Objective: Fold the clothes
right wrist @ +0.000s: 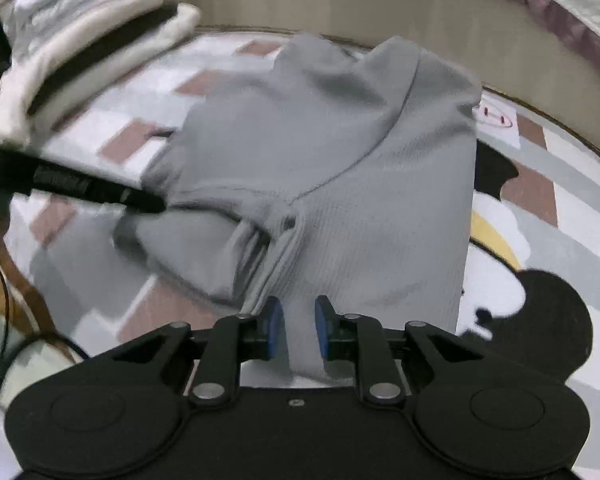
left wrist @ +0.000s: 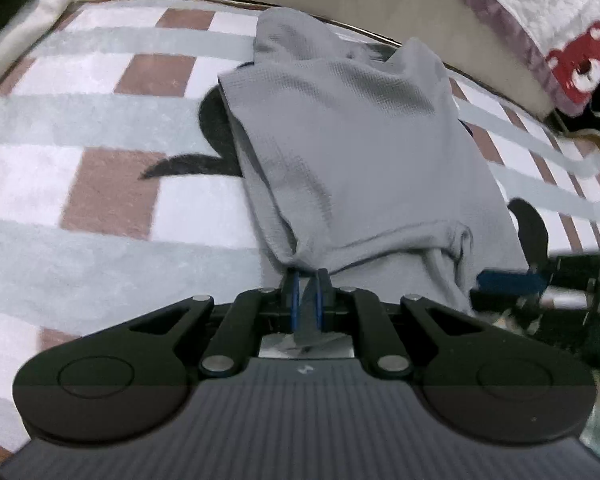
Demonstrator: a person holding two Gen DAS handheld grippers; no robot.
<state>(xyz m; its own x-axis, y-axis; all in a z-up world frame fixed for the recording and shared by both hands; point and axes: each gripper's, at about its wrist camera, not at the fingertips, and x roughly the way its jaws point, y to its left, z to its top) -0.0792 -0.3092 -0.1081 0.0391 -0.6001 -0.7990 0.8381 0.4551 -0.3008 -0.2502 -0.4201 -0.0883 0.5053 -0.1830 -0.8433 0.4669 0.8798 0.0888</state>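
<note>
Left gripper (left wrist: 307, 276): jaws narrow, a strip of the grey garment (left wrist: 352, 148) sits between the blue pads; whether it is truly pinched I cannot tell.
Right gripper (right wrist: 296, 316): jaws partly apart over the near hem, cloth between them but not pressed.
Risk: in my judgement, if the left pads loosen, the folded layer may slide back and open the fold.
Grey garment: waffle-textured, half folded, one flap doubled over its middle, a loose cord near the seam.
Place: on the checked rug (left wrist: 100, 128).
Beyond the garment: folded clothes pile (right wrist: 80, 40), to its left.
</note>
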